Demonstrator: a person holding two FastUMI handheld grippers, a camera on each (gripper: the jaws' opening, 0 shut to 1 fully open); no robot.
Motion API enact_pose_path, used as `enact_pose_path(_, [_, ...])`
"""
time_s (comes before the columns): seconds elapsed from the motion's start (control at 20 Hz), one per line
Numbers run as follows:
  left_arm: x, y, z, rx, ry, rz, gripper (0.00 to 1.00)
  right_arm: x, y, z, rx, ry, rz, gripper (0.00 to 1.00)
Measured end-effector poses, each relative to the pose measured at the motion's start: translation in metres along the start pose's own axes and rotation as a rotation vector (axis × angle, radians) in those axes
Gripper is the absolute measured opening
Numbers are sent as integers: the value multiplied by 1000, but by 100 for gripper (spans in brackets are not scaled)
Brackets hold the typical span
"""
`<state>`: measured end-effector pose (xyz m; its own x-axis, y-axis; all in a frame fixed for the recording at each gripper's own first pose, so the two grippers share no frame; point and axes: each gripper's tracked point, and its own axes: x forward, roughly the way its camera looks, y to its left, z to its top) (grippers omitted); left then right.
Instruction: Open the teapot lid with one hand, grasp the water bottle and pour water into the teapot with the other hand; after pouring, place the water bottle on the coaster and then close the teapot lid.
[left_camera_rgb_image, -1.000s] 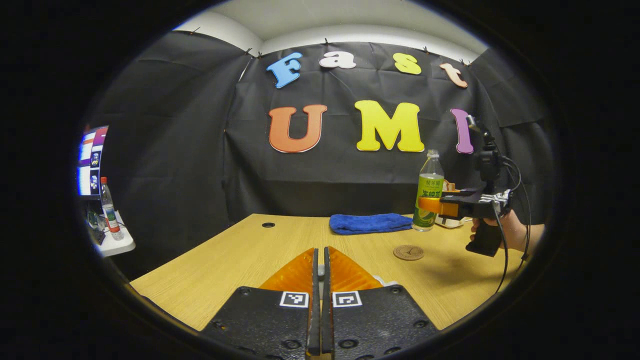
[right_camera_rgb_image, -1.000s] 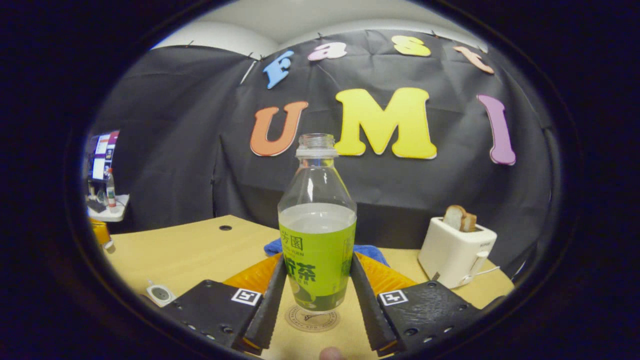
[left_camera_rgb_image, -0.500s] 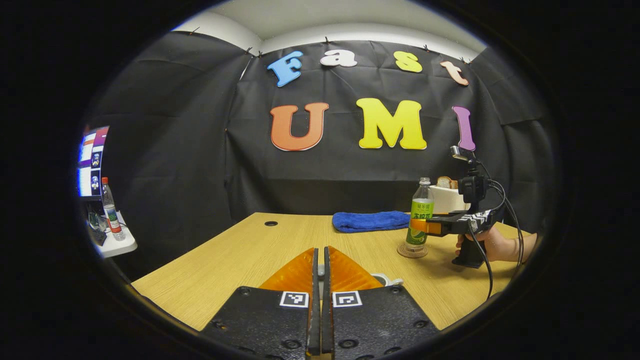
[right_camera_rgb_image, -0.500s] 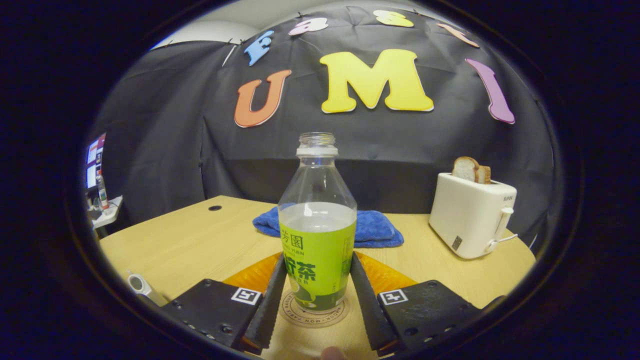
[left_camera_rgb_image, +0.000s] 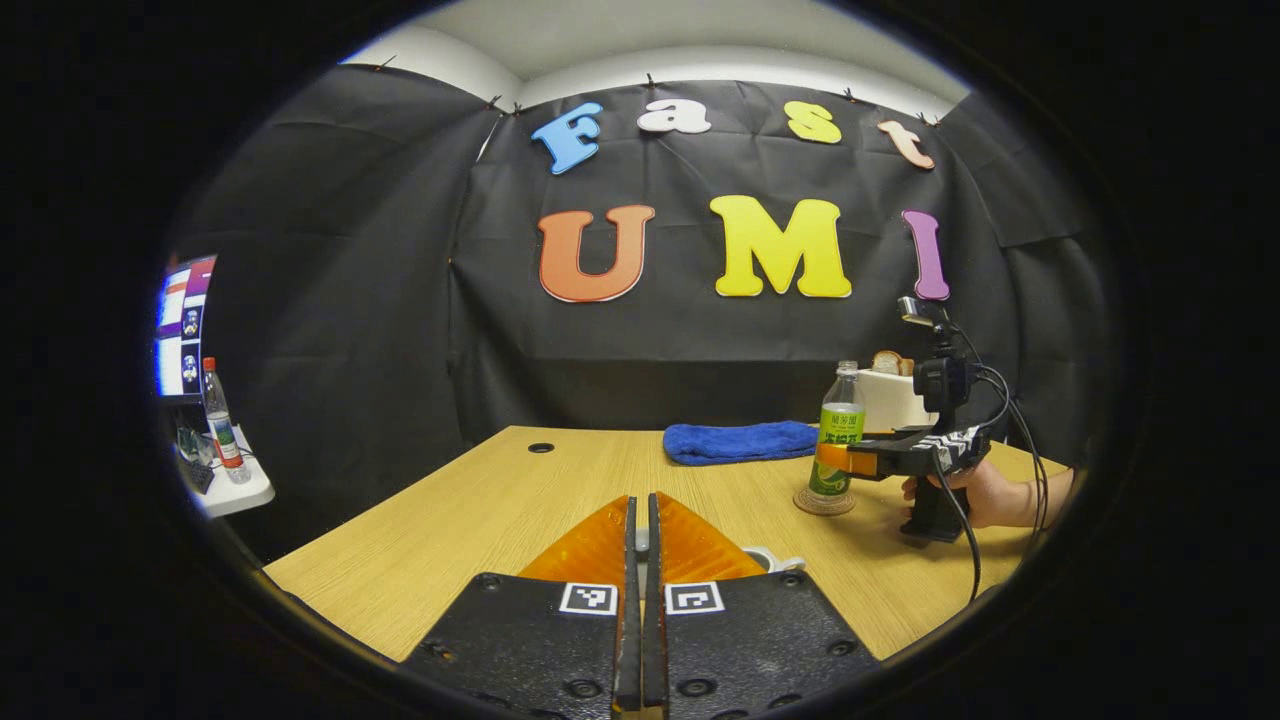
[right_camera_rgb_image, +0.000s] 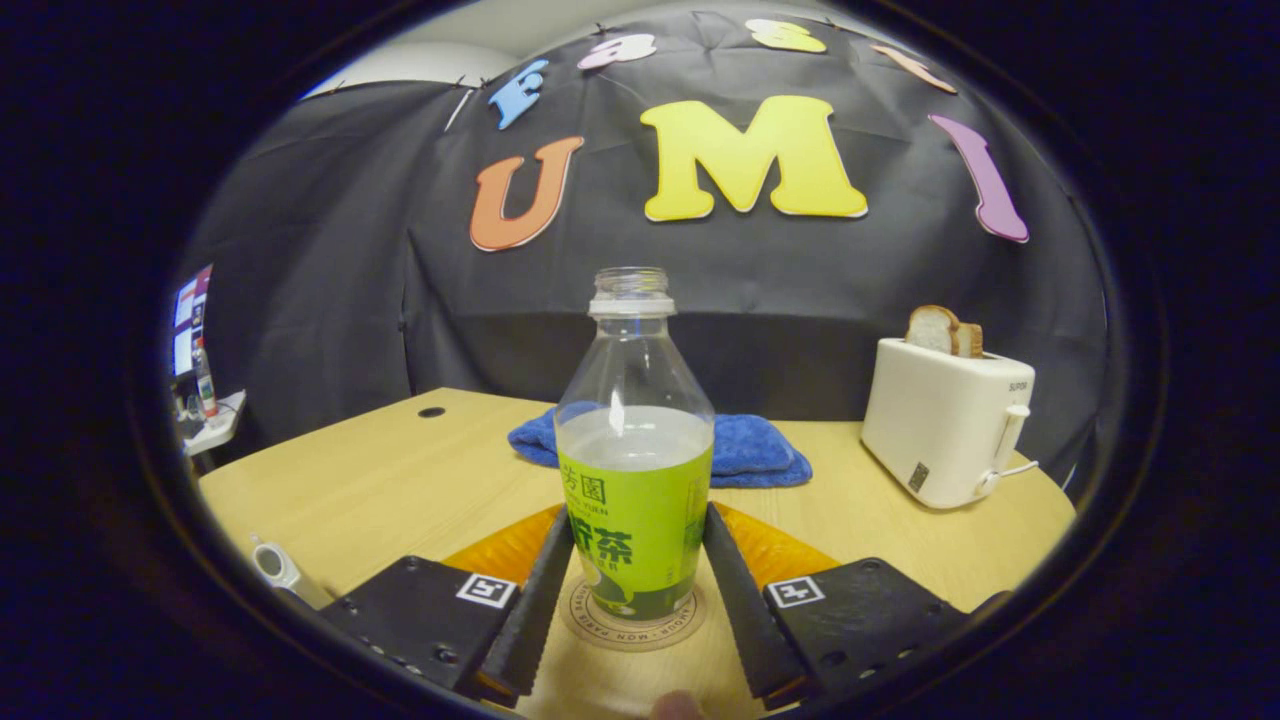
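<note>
Clear plastic water bottle with green label (right_camera_rgb_image: 634, 480) stands upright on the round brown coaster (right_camera_rgb_image: 632, 625), between the right tool (right_camera_rgb_image: 634, 570) fingers, which flank it closely; contact uncertain. Left tool (left_camera_rgb_image: 640, 560) is closed, its load hidden.

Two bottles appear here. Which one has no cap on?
The green-labelled water bottle standing on the coaster, between the right hand-held gripper's fingers, is uncapped. The small bottle on the side shelf has a red cap.

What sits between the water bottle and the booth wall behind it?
In the right gripper view, a blue towel lies on the table directly behind the water bottle, between it and the wall.
</note>
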<state>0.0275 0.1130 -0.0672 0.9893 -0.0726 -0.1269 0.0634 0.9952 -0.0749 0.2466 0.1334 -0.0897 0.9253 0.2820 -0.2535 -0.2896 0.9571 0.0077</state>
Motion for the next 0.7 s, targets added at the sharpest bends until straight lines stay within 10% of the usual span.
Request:
enact_pose_path(0.2, [2,-2,-1,5,-2,2,4,-21,3,13,-27,-21,-7,95])
enact_pose_path(0.7, [22,-49,-4,40,-21,-31,4,-184,-56,20,-12,-173,-137,94])
